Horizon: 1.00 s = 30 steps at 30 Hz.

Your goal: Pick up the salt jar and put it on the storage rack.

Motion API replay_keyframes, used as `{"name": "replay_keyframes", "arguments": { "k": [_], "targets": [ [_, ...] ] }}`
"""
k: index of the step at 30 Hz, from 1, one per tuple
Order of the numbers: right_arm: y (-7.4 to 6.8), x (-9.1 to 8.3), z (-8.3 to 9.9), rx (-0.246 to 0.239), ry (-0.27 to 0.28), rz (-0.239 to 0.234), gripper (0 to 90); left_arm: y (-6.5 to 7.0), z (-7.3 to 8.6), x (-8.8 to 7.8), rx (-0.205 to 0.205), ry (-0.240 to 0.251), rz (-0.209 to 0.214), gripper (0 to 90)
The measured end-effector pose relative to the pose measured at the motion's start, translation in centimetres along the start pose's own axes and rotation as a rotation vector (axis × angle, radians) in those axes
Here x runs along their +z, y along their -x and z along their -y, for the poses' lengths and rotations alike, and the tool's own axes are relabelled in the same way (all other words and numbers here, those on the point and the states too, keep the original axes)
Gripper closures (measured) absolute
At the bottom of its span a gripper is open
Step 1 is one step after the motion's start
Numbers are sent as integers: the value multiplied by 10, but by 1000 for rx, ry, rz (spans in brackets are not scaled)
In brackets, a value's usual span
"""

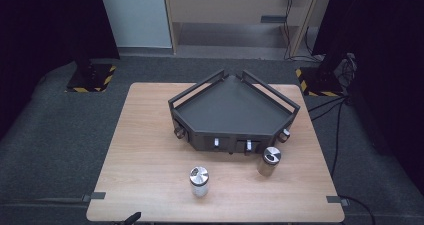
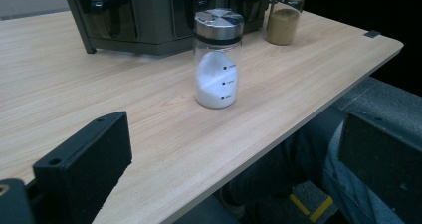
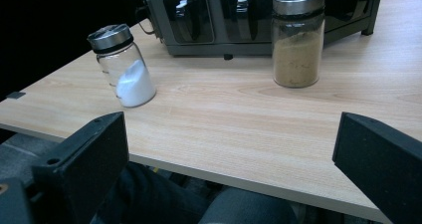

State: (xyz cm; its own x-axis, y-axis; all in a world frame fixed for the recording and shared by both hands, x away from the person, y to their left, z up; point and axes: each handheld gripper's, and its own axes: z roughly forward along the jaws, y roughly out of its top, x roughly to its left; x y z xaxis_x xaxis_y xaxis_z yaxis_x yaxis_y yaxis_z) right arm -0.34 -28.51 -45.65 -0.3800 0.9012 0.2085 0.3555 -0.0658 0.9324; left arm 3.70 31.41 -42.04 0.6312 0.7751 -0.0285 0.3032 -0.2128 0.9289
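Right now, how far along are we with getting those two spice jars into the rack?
Nothing looks done yet. The white-powder jar and brown-spice jar both stand upright on the table in front of the rack. Neither is in hand: the left gripper and right gripper are open and empty. Both jars remain.

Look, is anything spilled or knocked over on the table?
No, nothing is spilled. Both jars stand upright with lids on: the white-powder jar and the brown-powder jar. The white powder is heaped up on one side inside its jar, which looks a bit odd. The rack sits level.

grey carpet (image 1: 45,150), wooden shelving (image 1: 235,15), dark curtains (image 1: 45,20)
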Motion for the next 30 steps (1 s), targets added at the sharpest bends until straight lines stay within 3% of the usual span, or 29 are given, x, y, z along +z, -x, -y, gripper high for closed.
{"name": "replay_keyframes", "arguments": {
  "k": [18, 24, 30],
  "targets": [
    [0, 3, 0, -8, -12, 5, 13, 0, -24, 46, 6, -18, 11, 0],
    [0, 4, 0, -10, -15, 1, 13, 2, -31, 67, 24, -29, 10, 0],
    [0, 4, -1, -6, -19, 7, 13, 1, -42, 99, 44, -57, 1, 0]
  ]
}}
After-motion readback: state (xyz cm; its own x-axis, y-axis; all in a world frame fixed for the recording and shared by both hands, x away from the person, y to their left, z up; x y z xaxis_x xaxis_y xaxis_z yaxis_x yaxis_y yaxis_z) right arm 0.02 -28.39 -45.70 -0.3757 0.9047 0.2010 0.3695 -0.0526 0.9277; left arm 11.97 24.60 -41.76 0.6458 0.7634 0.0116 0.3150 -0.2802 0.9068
